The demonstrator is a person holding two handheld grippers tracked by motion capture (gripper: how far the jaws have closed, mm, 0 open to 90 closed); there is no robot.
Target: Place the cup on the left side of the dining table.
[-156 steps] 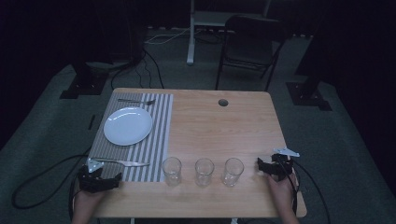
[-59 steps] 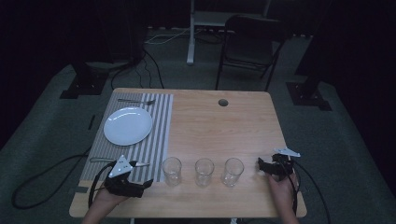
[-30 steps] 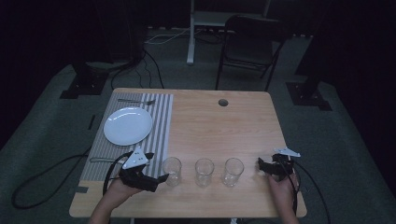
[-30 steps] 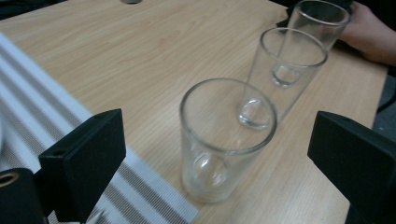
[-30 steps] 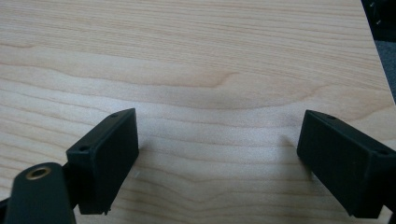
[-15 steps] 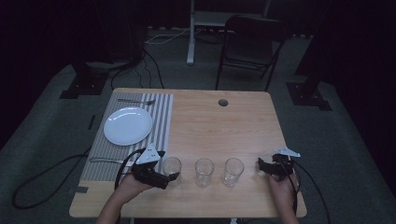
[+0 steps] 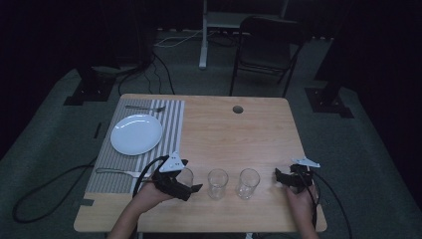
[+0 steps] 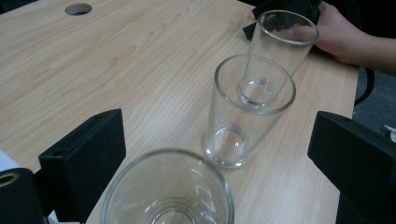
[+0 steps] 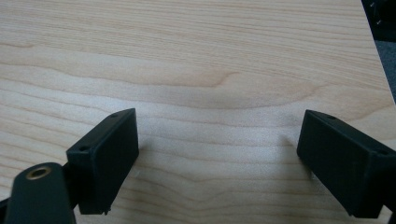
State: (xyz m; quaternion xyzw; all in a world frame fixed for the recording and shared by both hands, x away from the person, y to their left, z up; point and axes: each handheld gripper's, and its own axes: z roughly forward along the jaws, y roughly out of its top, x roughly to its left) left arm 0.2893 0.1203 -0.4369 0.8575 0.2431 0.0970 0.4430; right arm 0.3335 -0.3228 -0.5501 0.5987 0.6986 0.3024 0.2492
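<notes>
glasses (image 7: 218, 183): 3 | plate (image 7: 136, 134): 1 | forks (image 7: 145, 107): 2 | placemat (image 7: 171, 130): 1 | chair (image 7: 267, 46): 1

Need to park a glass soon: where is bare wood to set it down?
The wide stretch between the striped mat, the cable hole and the row of glasses is bare. The near edge is crowded: three glasses, left tongs around one, right tongs beside another.

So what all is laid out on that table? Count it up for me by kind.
Glasses: 3, one by the left gripper, one in the middle, one on the right
Plates: 1
Striped placemats: 1
Cutlery pieces: 2, a fork and another I cannot identify
Total: 7
</notes>
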